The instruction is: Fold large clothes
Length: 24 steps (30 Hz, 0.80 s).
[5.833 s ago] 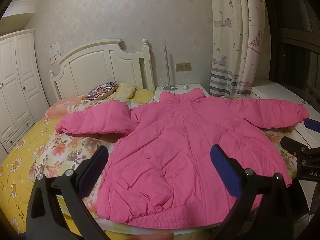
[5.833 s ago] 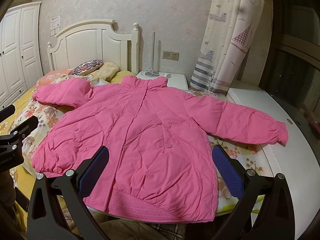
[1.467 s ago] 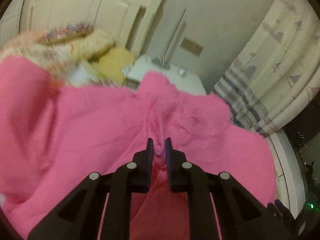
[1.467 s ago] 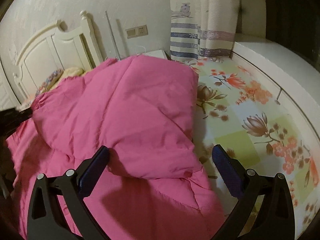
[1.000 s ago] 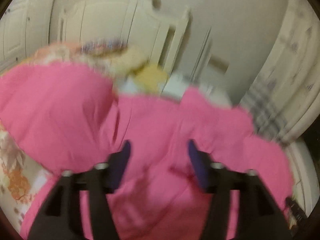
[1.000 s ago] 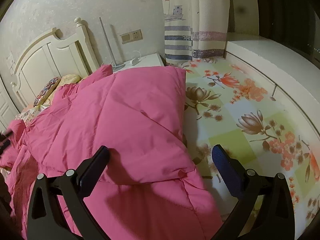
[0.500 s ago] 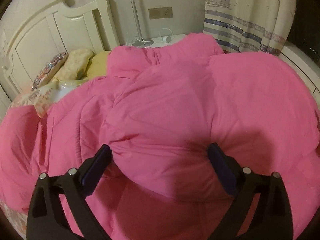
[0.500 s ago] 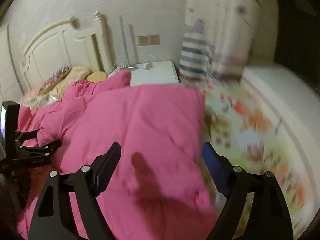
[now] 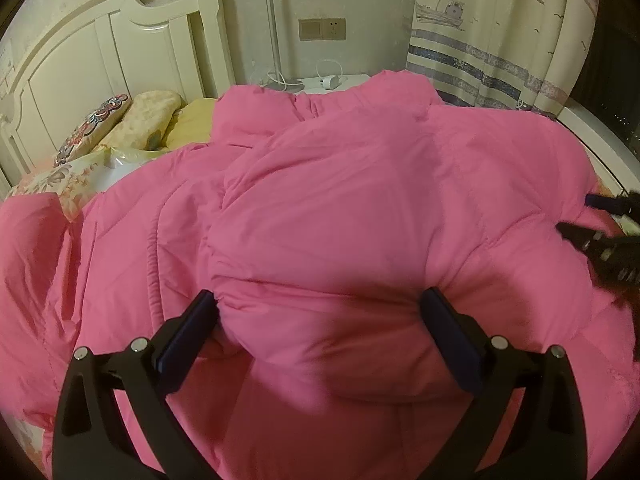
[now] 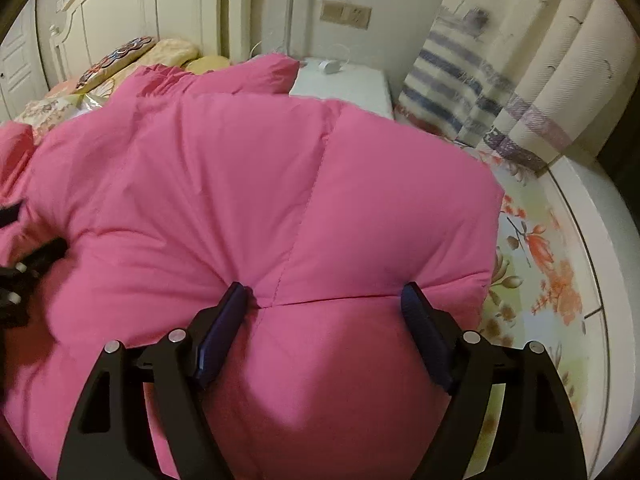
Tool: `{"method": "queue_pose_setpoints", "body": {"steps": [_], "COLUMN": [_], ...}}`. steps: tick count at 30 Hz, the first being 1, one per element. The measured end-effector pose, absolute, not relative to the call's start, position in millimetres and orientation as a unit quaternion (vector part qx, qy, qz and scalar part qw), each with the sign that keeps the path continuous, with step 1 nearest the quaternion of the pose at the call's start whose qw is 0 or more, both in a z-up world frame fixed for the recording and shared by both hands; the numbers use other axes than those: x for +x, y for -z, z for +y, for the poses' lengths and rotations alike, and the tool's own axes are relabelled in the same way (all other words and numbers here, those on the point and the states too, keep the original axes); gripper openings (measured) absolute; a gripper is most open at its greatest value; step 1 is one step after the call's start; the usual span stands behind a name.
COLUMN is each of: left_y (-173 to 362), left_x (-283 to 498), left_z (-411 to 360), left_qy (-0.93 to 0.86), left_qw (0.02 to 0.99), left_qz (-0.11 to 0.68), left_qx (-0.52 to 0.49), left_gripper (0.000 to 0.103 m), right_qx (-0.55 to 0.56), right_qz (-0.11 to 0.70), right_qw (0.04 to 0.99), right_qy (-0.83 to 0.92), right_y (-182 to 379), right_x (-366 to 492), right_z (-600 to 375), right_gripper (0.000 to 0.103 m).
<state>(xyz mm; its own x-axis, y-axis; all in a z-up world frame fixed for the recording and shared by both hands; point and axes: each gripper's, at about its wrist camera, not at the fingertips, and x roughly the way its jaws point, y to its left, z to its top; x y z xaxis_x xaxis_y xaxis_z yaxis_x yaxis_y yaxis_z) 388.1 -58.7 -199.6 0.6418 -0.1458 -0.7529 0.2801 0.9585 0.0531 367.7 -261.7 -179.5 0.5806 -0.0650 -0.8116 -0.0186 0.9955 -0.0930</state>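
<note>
Left wrist view: a puffy pink jacket (image 9: 340, 208) lies spread on a bed and fills most of the frame. The left gripper (image 9: 320, 326) has its jaws wide apart, one blue pad (image 9: 188, 332) on each side of a rounded fold of padded fabric, pressing lightly into it without pinching. The jacket's collar points toward a white headboard (image 9: 120, 56) and a white nightstand (image 9: 336, 80) that carries a small white device with a looped cord. Patterned pillows (image 9: 120, 120) sit at the upper left. A striped curtain (image 9: 500, 32) hangs at the upper right. The right gripper (image 9: 600, 232) shows at the right edge, beside the jacket.

Right wrist view: the right gripper (image 10: 324, 324) is also spread apart, its pads straddling a seam where a folded panel of the jacket (image 10: 240, 184) ends. To the right of the jacket's edge, bare floral bedsheet (image 10: 540, 280) lies uncovered up to a white ledge (image 10: 600, 216). The left gripper (image 10: 24, 256) appears dark and blurred at the left edge
</note>
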Motion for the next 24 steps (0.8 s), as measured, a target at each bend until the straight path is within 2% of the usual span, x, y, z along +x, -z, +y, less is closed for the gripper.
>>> {"method": "queue_pose_setpoints", "body": {"steps": [5,10,13,16,18,20,24], "left_y": [199,200,200,200,200,200,198], "left_x": [389,389,389,390,390,390,389], "left_z": [-58,-56,-54,-52,-50,-48,-45], "left_qy": [0.119,0.123,0.126,0.131,0.135,0.139,0.146], "left_qw": [0.903,0.905,0.905,0.904,0.904,0.904,0.905], "left_qz": [0.405,0.401,0.401,0.402,0.402,0.402,0.397], "left_qx": [0.081,0.074,0.068,0.060,0.054,0.047,0.035], "left_gripper": [0.101,0.101,0.101,0.101,0.101,0.101,0.101], "right_qx": [-0.033,-0.066,-0.051,-0.039,-0.032,-0.039,-0.085], "right_qz": [0.394,0.436,0.443,0.445,0.410,0.389,0.401], "right_qw": [0.917,0.896,0.893,0.892,0.910,0.920,0.912], "right_qy": [0.046,0.058,0.057,0.070,0.052,0.036,0.022], "right_y": [140,183,185,171,149,138,155], "right_x": [388,439,441,424,391,361,323], "right_z": [-273,-268,-272,-270,-256,-238,-203], "right_gripper": [0.079,0.080,0.081,0.080,0.081,0.092,0.092]}}
